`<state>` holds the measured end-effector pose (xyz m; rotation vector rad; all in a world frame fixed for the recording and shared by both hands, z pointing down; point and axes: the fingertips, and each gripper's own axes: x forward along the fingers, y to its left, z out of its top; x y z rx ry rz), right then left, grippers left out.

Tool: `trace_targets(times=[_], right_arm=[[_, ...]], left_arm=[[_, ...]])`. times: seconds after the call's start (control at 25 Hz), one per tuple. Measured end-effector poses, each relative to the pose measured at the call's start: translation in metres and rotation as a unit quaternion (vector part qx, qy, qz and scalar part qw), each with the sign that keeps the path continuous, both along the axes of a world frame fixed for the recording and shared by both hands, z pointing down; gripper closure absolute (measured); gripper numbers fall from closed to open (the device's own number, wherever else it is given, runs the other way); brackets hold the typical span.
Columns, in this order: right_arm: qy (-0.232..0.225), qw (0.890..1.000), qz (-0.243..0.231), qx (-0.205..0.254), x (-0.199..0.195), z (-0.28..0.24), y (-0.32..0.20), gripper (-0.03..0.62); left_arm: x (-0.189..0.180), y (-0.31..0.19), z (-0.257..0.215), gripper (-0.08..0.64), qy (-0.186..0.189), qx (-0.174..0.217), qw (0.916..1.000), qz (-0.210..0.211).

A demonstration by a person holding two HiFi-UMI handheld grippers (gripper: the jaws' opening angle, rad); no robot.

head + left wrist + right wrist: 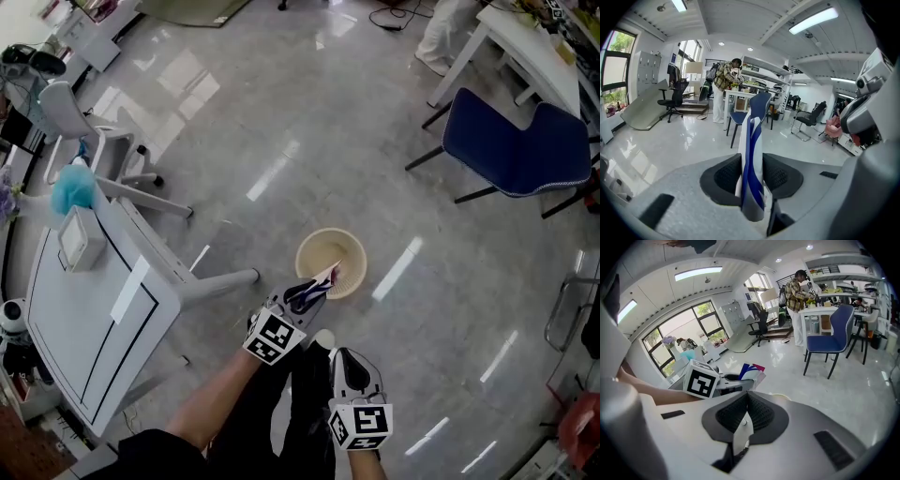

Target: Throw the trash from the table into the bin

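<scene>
A round cream bin [352, 249] stands on the grey floor just ahead of my legs. My left gripper [305, 298] is shut on a blue, white and red wrapper [321, 279], which sticks out over the bin's near rim. In the left gripper view the wrapper [751, 150] stands upright, pinched between the dark pads [727, 176]. My right gripper [342, 361] hangs lower and nearer, over the legs. Its pads [761, 416] are pressed together on a thin white scrap [739, 437]. The right gripper view also shows the left gripper's marker cube [701, 380] and the wrapper [751, 371].
A white table [94, 319] stands at the left with a small box [80, 239] and a blue fluffy thing [73, 187] on it. A blue chair [516, 145] and another white table [525, 42] are at the upper right. A person [725, 89] stands at a far bench.
</scene>
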<state>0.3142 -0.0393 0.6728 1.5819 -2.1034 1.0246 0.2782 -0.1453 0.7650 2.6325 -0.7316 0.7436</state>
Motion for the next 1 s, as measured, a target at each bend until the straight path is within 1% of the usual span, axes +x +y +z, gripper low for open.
trace_targets(times=[0.16,0.4,0.52,0.68,0.88,1.0], right_arm=[[-0.001,1.000,0.003,-0.005,-0.003,0.021,-0.001,0.583],[0.011,1.000,-0.008,-0.018,-0.001,0.054,0.002,0.583],[0.014,1.000,0.003,-0.027,0.007,0.069,0.004,0.583],[0.011,0.999,0.016,-0.040,0.012,0.085,0.009,0.583],[0.015,0.998,0.016,-0.052,0.012,0.100,0.022,0.583],[0.016,0.998,0.022,-0.058,0.014,0.106,0.028,0.583]], left_arm=[[0.006,-0.001,0.032,0.428,0.002,0.001,1.0000,0.009],[0.005,-0.002,0.094,0.428,-0.015,-0.022,0.9996,0.012],[0.009,-0.003,0.124,0.428,-0.021,-0.037,0.9990,0.011],[0.012,-0.008,0.152,0.428,-0.024,-0.057,0.9981,-0.001],[0.018,-0.020,0.175,0.426,-0.026,-0.062,0.9976,-0.020],[0.022,-0.022,0.193,0.423,-0.034,-0.067,0.9969,-0.022]])
